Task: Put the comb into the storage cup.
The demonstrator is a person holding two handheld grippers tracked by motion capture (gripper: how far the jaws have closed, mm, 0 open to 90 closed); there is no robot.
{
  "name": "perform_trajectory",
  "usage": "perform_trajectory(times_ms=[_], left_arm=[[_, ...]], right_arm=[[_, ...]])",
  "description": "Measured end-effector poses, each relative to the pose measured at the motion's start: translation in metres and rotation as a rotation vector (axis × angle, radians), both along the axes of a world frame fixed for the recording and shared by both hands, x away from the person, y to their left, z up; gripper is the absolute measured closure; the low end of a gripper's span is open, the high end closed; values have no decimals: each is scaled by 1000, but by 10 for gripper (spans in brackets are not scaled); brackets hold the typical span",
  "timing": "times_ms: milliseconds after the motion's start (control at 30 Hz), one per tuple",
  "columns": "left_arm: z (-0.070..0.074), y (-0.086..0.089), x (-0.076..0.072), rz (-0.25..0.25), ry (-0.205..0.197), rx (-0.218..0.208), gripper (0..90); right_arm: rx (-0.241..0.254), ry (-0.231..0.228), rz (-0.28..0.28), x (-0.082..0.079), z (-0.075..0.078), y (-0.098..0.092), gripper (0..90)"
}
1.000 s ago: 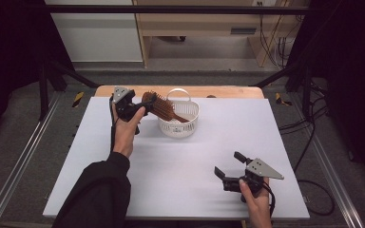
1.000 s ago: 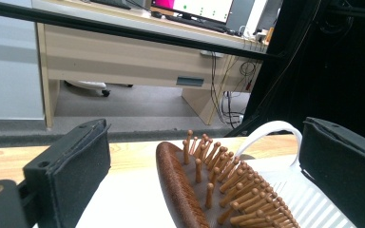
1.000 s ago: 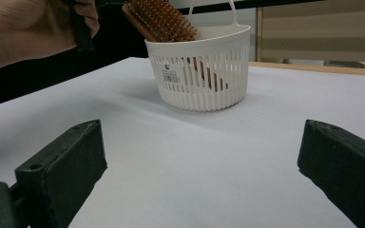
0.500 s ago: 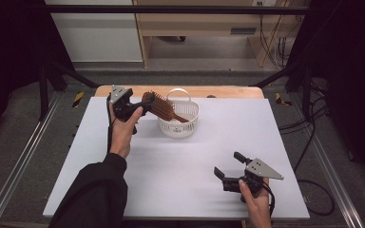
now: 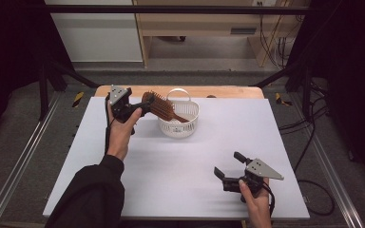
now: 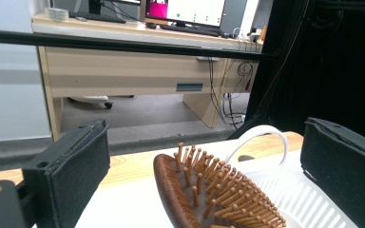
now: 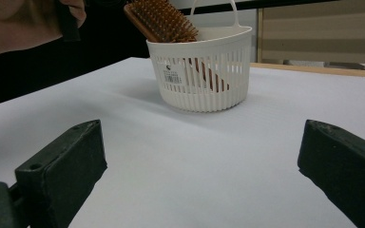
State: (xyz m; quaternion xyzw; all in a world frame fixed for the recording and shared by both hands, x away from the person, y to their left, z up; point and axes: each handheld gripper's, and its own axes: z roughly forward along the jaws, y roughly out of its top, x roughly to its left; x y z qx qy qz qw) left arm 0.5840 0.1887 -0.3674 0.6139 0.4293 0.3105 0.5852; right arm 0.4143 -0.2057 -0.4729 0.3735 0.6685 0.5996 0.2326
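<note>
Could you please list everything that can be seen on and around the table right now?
Hairbrush: one, brown wood with peg bristles, handle down in the basket, head sticking out over its left rim.
Basket: one, white slotted plastic with a hoop handle, far middle of the table.
Table: one, white top with a wooden far edge.
Desk: one, light wood, beyond the table.
Left gripper: one, black, jaws open on either side of the brush head.
Right gripper: one, black, jaws open, low over the near right of the table.
</note>
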Motion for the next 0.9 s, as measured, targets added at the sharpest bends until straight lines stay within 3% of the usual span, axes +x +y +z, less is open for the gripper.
perform_trajectory(times_ms=[400,900], left_arm=[[5,8,-13,-10,1,12,23],[16,30,-34,-5,-15,28,23]], right_arm=[[-3,-6,3,0,0,1,22],[-5,-6,6,0,1,2,22]])
